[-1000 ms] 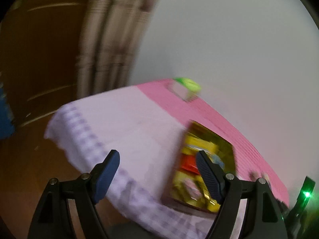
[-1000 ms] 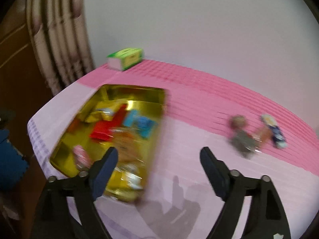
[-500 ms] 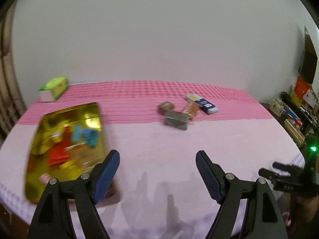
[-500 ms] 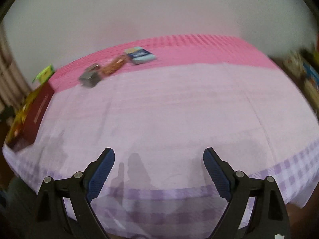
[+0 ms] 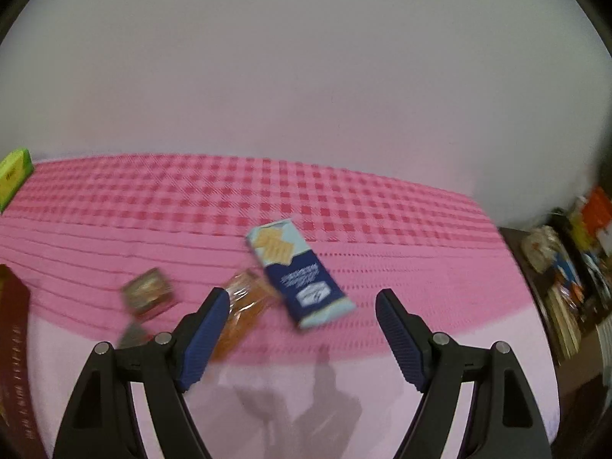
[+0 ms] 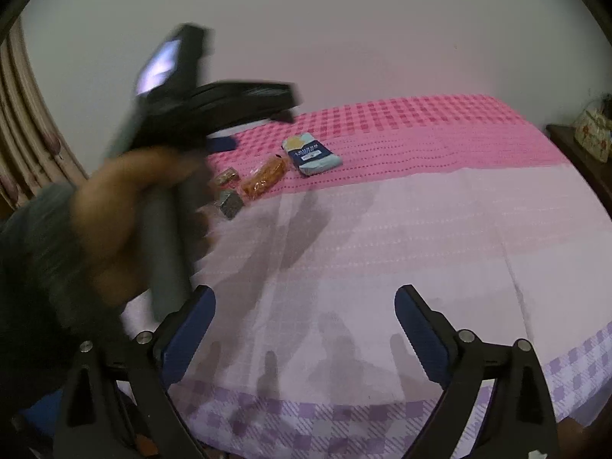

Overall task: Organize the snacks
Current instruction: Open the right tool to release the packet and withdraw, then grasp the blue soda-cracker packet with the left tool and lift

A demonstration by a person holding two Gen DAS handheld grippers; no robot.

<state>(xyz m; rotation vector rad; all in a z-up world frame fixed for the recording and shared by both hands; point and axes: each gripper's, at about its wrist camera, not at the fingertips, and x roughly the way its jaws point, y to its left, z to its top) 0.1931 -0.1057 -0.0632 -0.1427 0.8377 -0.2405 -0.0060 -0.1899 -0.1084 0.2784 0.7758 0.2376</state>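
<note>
Several snacks lie on the pink cloth: a blue cracker packet (image 5: 298, 271) (image 6: 310, 154), an orange clear-wrapped snack (image 5: 244, 306) (image 6: 264, 179), a small brown packet (image 5: 147, 292) (image 6: 225, 176) and a grey packet (image 6: 230, 204). My left gripper (image 5: 302, 336) is open and empty, hovering just short of the blue packet and the orange snack. In the right wrist view it shows held in a hand at the left (image 6: 179, 122). My right gripper (image 6: 306, 329) is open and empty over the pale front part of the table. The red edge of the snack tin (image 5: 13, 344) shows at far left.
A green box (image 5: 13, 176) stands at the back left of the table. A dark cabinet with cluttered items (image 5: 566, 279) stands to the right of the table. A curtain (image 6: 26, 134) hangs at the left. A plain wall is behind.
The left gripper has swung right and moved in towards the loose snacks; the tin has slid to the frame's left edge. The right gripper has drawn back, and the left one has entered its view.
</note>
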